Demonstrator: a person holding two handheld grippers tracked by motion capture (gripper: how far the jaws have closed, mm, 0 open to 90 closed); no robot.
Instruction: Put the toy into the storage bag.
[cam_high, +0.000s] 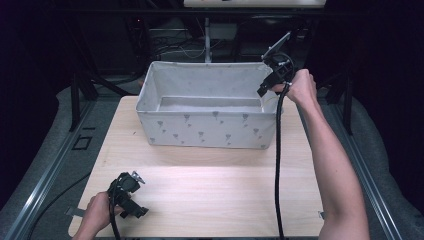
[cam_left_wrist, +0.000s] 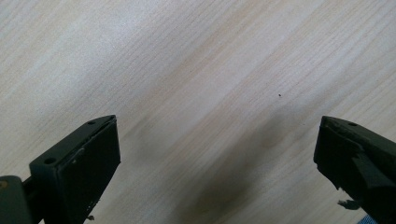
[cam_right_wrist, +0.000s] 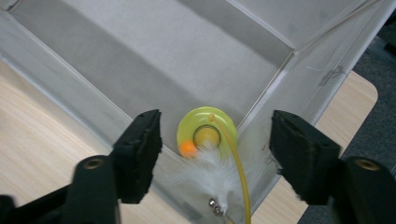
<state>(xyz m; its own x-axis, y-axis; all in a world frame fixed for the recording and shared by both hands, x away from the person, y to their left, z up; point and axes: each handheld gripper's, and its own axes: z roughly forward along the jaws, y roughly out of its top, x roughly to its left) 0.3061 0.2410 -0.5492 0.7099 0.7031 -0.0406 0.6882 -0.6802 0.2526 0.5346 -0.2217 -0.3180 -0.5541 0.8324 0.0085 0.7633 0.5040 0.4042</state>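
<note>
**Both claws open, toy lying in the bin corner**

Pale wood table (cam_high: 210, 195) carries everything you are working with, and dark floor and black frame bars surround it. No brand, label or readable writing shows on any item; the fabric bin (cam_high: 207, 131) bears just a repeated pattern of small grey marks on its front wall.

Nearest you, your left gripper (cam_high: 131, 197) sits low over the near left part of the table, held in your left hand (cam_high: 97, 215). Its jaws stand wide apart in the left gripper view, with bare wood grain between them and a soft shadow on the board. They hold nothing, and I cannot tell whether they touch the surface.

Farther out, your right gripper (cam_high: 267, 82) is raised over the far right corner of the bin, gripped by your right hand (cam_high: 300, 87), with its black cable (cam_high: 277, 165) trailing back across the table toward you. Its jaws are also spread wide and hold nothing.

Directly between those jaws in the right gripper view, and below them, lies the toy (cam_right_wrist: 206, 135): a yellow-green disc with a small orange ball (cam_right_wrist: 188, 148) at its rim, a tuft of white feather (cam_right_wrist: 212, 175) and a thin yellow wand (cam_right_wrist: 236, 172) running toward the claw. It rests on the bin floor, tucked into the corner where two walls meet, apart from both jaw pads.
</note>
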